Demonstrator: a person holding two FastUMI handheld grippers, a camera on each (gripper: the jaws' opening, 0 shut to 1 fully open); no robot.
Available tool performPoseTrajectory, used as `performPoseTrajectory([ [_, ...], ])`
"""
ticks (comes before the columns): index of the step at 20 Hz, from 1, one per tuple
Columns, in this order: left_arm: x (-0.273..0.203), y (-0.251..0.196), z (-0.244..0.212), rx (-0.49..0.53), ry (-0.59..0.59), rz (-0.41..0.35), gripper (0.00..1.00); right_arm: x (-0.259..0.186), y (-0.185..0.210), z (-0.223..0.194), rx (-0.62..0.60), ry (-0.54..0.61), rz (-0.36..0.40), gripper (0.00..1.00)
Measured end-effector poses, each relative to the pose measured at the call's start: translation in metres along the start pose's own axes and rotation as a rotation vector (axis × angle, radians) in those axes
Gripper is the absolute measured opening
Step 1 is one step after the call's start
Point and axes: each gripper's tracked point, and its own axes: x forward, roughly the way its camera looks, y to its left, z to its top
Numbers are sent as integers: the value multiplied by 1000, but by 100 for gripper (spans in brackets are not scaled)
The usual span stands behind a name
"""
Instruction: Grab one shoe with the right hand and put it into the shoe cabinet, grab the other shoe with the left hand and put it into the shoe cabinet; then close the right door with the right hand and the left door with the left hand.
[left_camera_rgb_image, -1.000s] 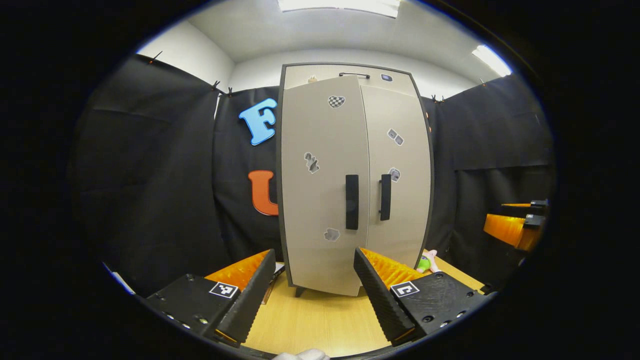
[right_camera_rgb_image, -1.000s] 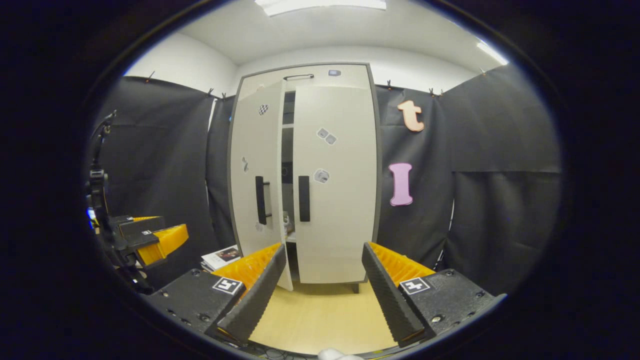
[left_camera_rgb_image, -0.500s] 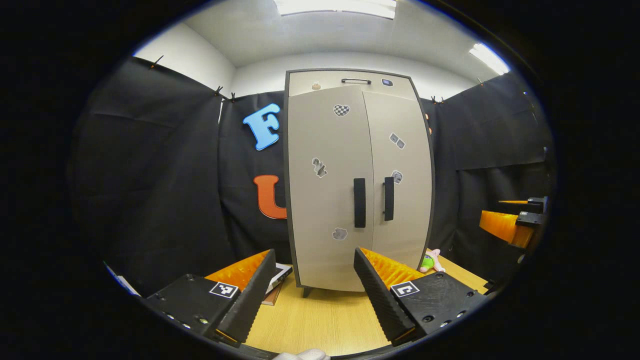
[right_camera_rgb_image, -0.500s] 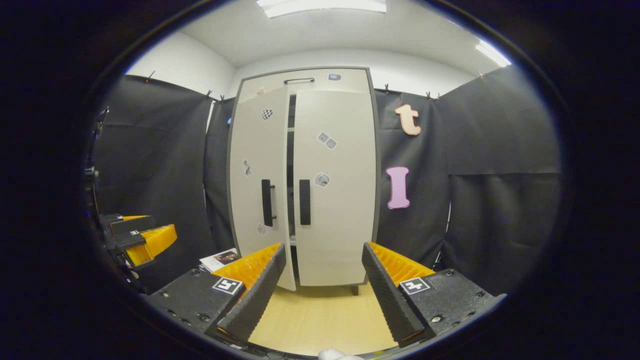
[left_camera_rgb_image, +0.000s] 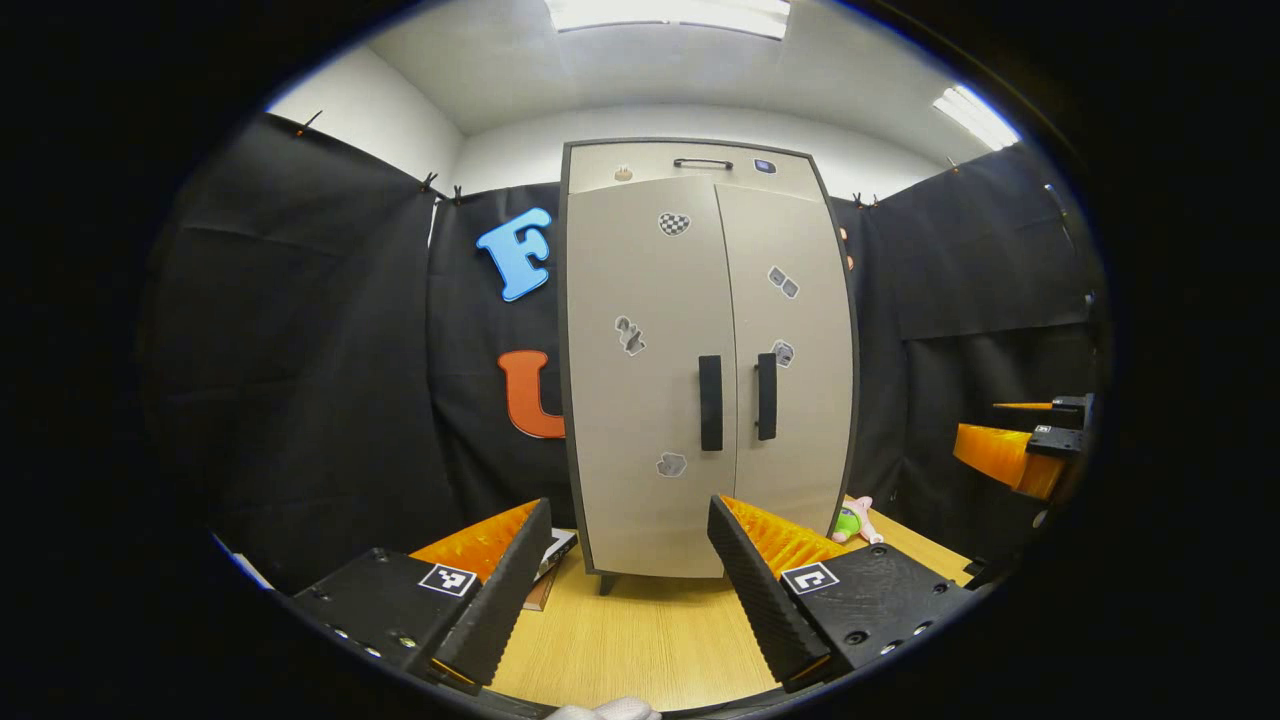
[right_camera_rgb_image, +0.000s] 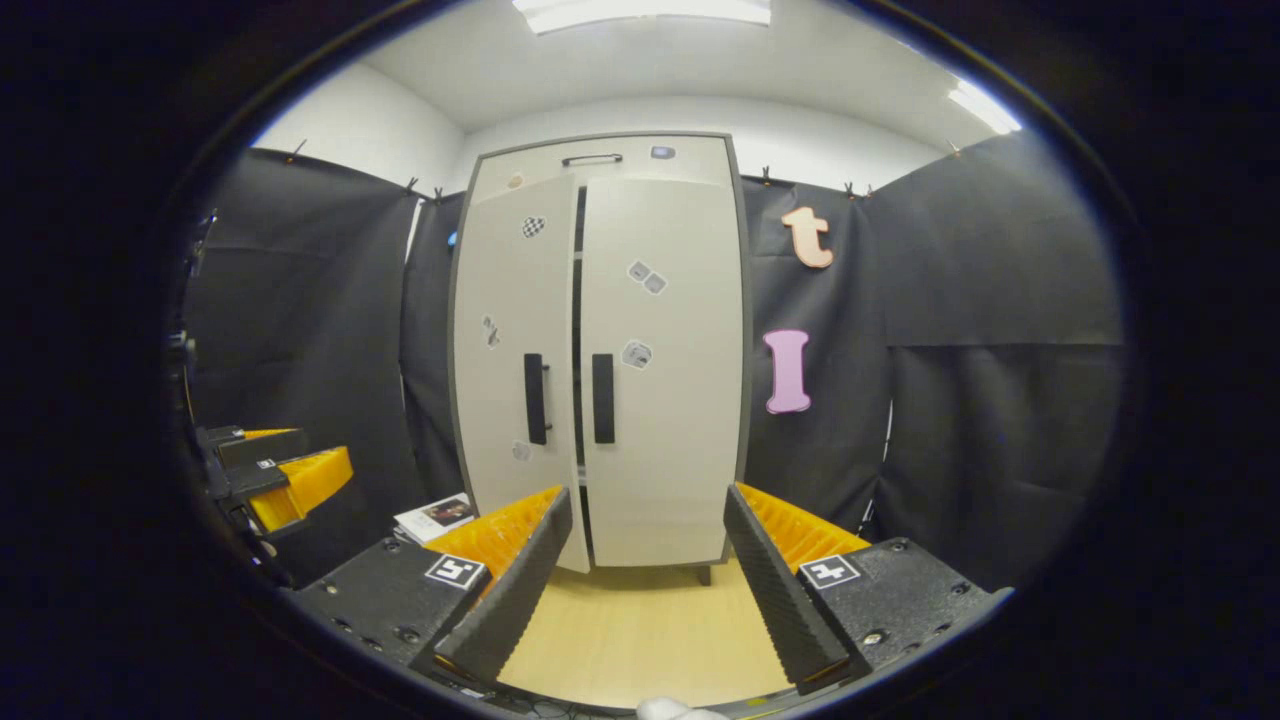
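I watch the left door swing nearly shut on the cabinet, a thin gap remaining; shoes presumably inside. Both grippers, left and right, hang released, jaws empty.

The shoe cabinet stands upright at the back of the table, against the booth's cloth wall. Its left door and right door meet at the middle, each with a handle beside the seam (in the right gripper view a narrow gap shows between them, the left door standing slightly proud). A drawer front runs across the top, above both doors. On the table, a stack of books lies just left of the cabinet's foot, and a small toy lies just right of it, near the table's back edge.
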Motion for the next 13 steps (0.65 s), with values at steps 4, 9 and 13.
performPoseTrajectory([
  [4, -2, 1, 3, -4, -6, -1, 95, -10, -1, -1, -4, -6, -5, 99],
  [9, -3, 0, 5, -7, -10, -4, 95, -13, -2, 1, -4, -11, -6, 99],
  [13, -5, -2, 5, 1, -7, -7, 95, -14, -2, 1, -4, -8, -5, 99],
])
